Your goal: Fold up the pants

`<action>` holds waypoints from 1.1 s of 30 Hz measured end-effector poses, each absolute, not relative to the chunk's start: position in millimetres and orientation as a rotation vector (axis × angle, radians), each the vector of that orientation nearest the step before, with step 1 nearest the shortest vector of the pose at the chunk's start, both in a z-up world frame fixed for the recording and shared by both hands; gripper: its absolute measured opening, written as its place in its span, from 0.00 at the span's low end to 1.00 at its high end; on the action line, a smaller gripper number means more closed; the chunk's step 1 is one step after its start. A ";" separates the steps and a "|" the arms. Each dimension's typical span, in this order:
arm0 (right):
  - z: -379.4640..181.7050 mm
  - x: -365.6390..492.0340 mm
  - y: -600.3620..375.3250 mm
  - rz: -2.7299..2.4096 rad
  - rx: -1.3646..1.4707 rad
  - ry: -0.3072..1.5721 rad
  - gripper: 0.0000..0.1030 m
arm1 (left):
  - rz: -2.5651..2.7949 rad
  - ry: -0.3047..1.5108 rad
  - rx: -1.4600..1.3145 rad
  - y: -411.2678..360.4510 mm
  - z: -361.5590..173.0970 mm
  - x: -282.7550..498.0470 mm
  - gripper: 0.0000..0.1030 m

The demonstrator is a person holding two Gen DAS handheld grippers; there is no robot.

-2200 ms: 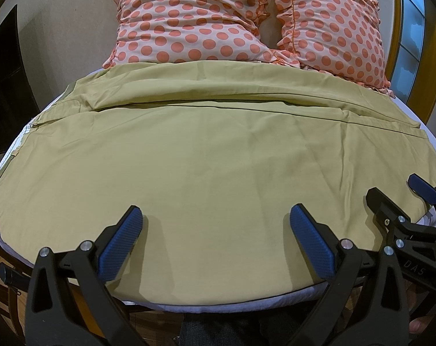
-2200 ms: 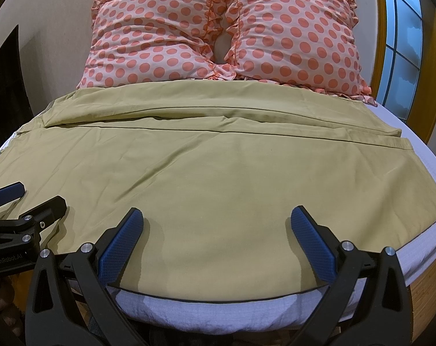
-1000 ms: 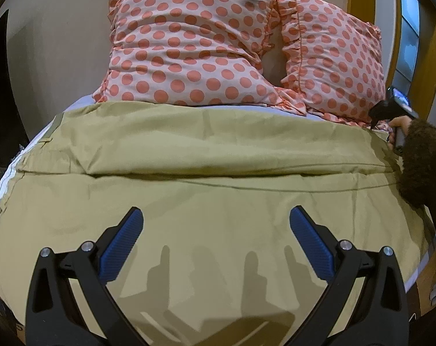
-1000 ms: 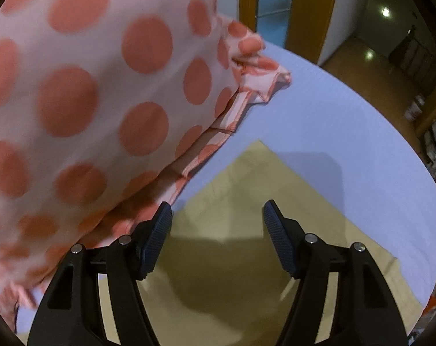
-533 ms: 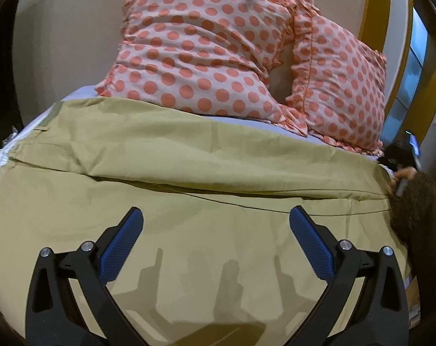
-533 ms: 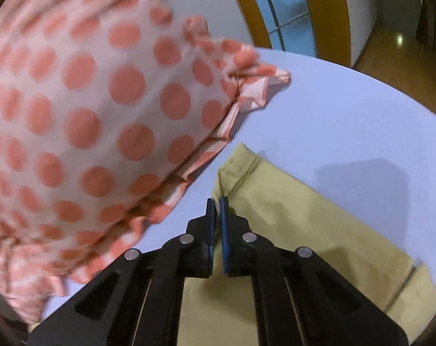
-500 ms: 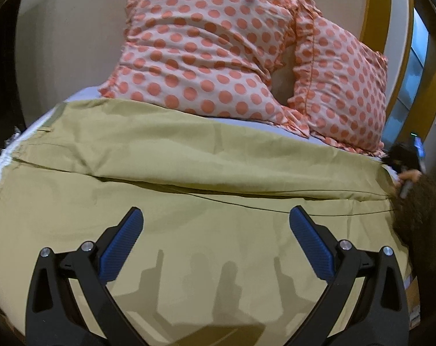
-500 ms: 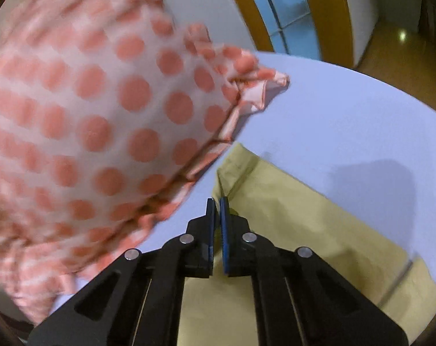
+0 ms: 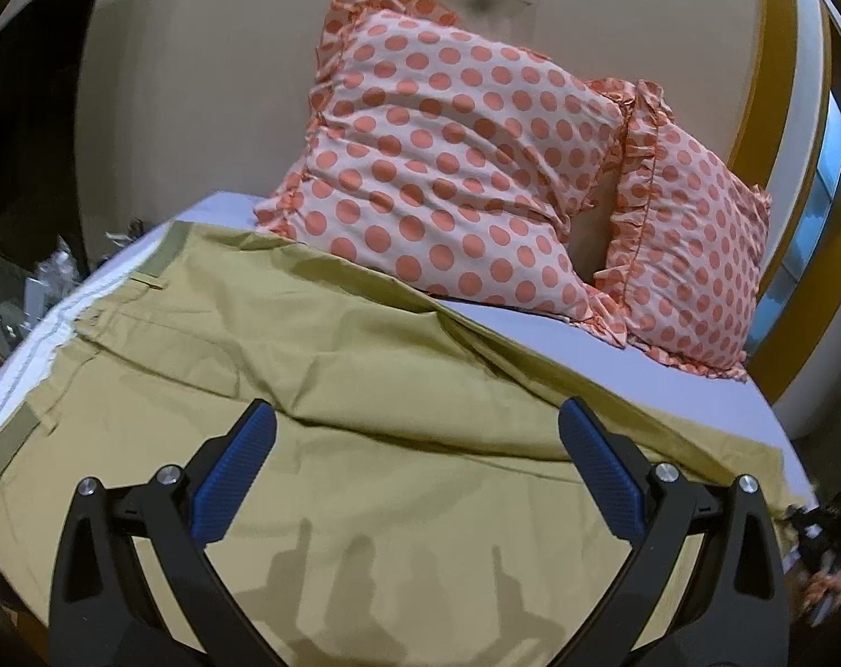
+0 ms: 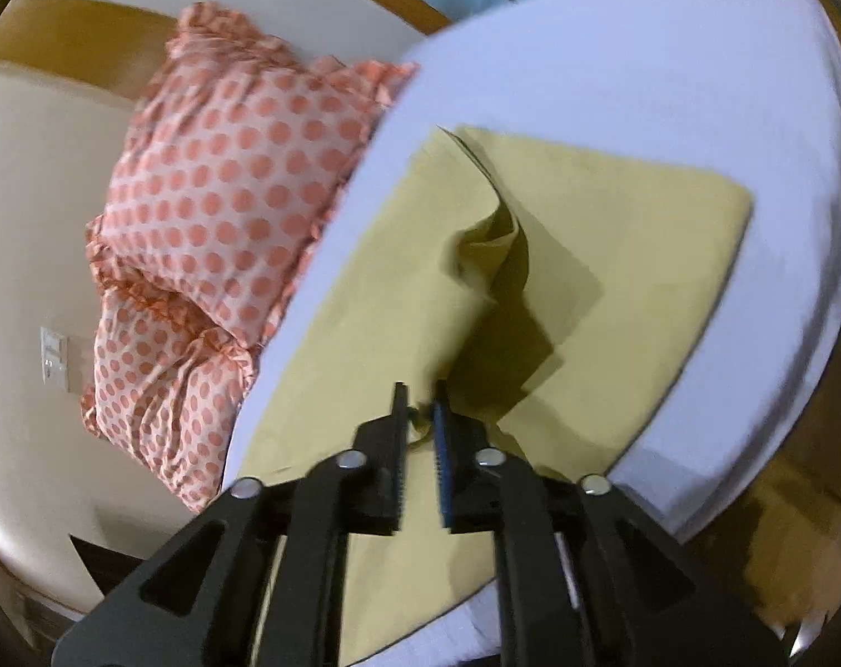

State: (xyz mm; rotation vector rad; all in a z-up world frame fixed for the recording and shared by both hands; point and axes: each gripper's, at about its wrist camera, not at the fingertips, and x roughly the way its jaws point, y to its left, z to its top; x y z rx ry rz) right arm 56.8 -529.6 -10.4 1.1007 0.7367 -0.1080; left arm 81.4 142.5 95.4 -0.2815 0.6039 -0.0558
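The khaki pants (image 9: 364,444) lie spread across the bed (image 9: 670,383) below two dotted pillows (image 9: 448,167). The left gripper (image 9: 414,472) hovers, jaws apart; the right gripper (image 10: 420,422) pinches a lifted pant edge.

Bed (image 9: 670,372) under pants (image 9: 364,472), pillows (image 9: 476,167)

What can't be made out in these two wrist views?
- Right wrist view: motion blur hides how much of the pants the right gripper pinches.
- Left wrist view: the left gripper covers the pants' near edge; the right hand is blurred at the frame edge.
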 end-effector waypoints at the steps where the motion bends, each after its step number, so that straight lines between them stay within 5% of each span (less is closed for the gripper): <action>1: -12.6 56.6 -529.3 -0.101 1.113 0.745 0.27 | -0.073 0.614 -0.308 146.9 94.7 86.6 0.98; 5: -9.2 59.4 -521.6 -0.094 1.099 0.732 0.35 | -0.152 0.654 -0.450 160.6 85.8 105.9 0.98; 6: -8.4 60.3 -522.8 -0.096 1.093 0.717 0.29 | -0.161 0.666 -0.476 161.1 84.0 111.7 0.98; 7: -5.5 63.8 -523.4 -0.088 1.061 0.680 0.02 | -0.164 0.681 -0.492 160.9 82.2 120.9 0.98; 19: 25.5 35.7 -547.8 -0.065 1.067 0.463 0.02 | -0.042 0.938 -0.530 150.7 57.5 253.3 0.91; 22: 23.2 36.7 -549.7 -0.068 1.073 0.469 0.02 | 0.020 1.007 -0.552 156.6 41.7 284.9 0.67; 23: 23.5 37.1 -550.6 -0.067 1.076 0.471 0.02 | 0.035 1.030 -0.561 159.4 35.6 292.2 0.50; 24: 25.0 38.9 -549.5 -0.066 1.075 0.473 0.02 | 0.057 1.050 -0.565 162.5 29.5 297.6 0.21; 25: 26.6 40.4 -549.3 -0.063 1.071 0.473 0.02 | 0.073 1.053 -0.558 166.8 25.0 300.0 0.08; 33: 51.1 23.5 -551.4 -0.056 1.008 0.429 0.02 | -0.028 0.772 -0.572 195.9 88.1 147.0 0.04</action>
